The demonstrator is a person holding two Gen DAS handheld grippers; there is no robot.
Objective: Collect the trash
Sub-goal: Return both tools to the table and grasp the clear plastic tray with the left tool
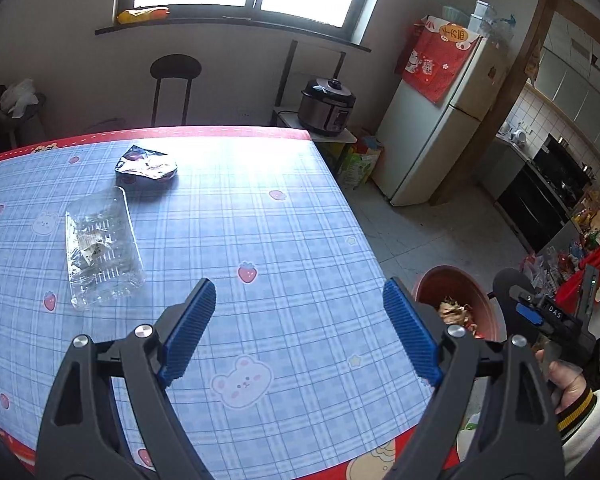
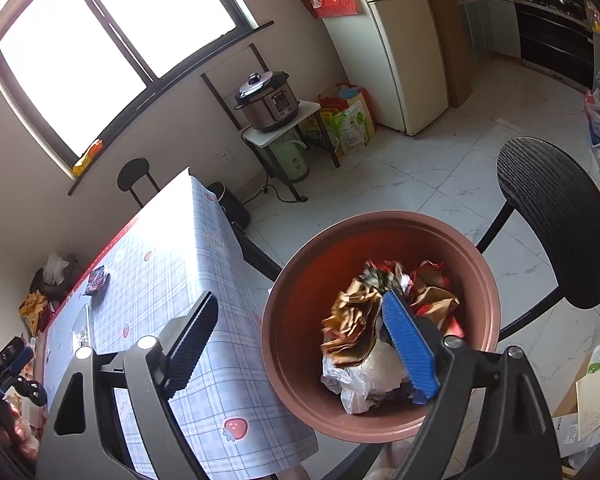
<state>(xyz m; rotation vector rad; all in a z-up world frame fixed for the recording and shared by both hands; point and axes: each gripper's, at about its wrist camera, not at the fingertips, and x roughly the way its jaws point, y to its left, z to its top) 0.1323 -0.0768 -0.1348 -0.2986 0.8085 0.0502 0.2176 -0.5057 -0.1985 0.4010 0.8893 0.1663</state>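
Left wrist view looks forward and down over the desk (image 1: 260, 220) from close above. Right wrist view looks down into the bin (image 2: 300, 280) beside it. Both share desk, bin, window wall.

The left gripper (image 1: 299, 330) hangs with its 2 blue-padded fingers (image 1: 192, 330) spread wide, nothing between them. The right gripper (image 2: 300, 350) is likewise spread wide and empty, its blue pads (image 2: 410, 350) facing inward. In the left wrist view, the right hand (image 1: 566, 380) grips its handle at the far right, a striped cuff at the wrist.
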